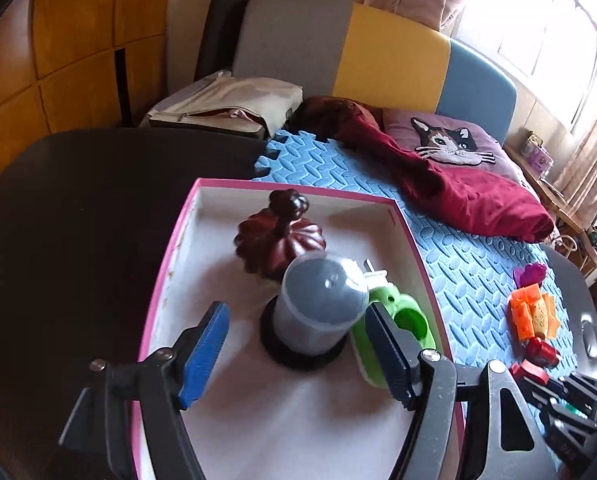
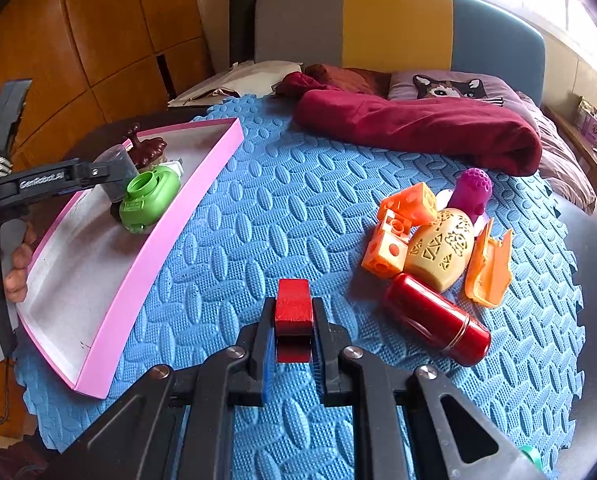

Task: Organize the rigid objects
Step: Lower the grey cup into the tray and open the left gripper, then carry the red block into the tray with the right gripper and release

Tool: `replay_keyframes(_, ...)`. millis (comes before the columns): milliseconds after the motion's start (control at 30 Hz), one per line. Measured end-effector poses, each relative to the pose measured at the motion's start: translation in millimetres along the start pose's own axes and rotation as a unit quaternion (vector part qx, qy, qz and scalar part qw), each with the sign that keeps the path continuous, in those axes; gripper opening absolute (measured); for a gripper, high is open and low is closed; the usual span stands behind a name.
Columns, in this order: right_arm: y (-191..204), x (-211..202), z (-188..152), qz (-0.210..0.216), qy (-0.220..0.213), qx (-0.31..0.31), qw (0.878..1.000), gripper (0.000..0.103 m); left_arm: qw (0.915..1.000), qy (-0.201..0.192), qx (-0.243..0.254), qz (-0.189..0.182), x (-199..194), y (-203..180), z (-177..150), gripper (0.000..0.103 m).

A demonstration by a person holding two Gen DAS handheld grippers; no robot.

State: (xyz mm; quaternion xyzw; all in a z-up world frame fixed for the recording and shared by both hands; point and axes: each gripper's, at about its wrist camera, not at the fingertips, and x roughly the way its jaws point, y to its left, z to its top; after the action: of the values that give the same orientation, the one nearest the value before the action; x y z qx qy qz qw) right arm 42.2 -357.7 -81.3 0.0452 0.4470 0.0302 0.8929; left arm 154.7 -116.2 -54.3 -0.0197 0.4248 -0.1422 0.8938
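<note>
1. Here the pink box (image 2: 138, 280) lies at the left edge of the blue foam mat (image 2: 278, 208), and everything else is placed from it.
2. Inside the box, toward its far end, a grey jar (image 1: 318, 304) stands upright on a black base, with a dark red pumpkin-shaped piece (image 1: 278, 240) just behind it and a green plastic toy (image 1: 402, 320) touching its right side.
3. The left gripper (image 1: 294, 356) hangs over the box with its jaws apart – the blue pads (image 1: 204, 354) stand clear on either side of the jar and press on nothing.
4. A hand (image 2: 14, 268) holds that tool's grip just outside the box's left wall.
5. The right gripper (image 2: 293, 344) sits over the mat to the right of the box, its jaws clamped tight on a small red block (image 2: 293, 312).
6. Farther right of the box, well apart from it, lies a cluster – orange cubes (image 2: 398, 228), a cream carved egg (image 2: 438, 248), an orange case (image 2: 490, 268), a purple toy (image 2: 472, 192) and a red cylinder (image 2: 438, 320) lying on its side.
7. Beyond the box's far end a dark red cloth (image 2: 418, 128) is heaped on the mat.
</note>
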Motion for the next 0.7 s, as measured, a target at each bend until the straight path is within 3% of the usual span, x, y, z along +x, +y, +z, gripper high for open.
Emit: replay_keyframes(700,1,8,-7,-0.018,-0.003,-0.005,1.000,0.014,0.9980,-0.036,0.028,0.044,-99,3,-66,0.073)
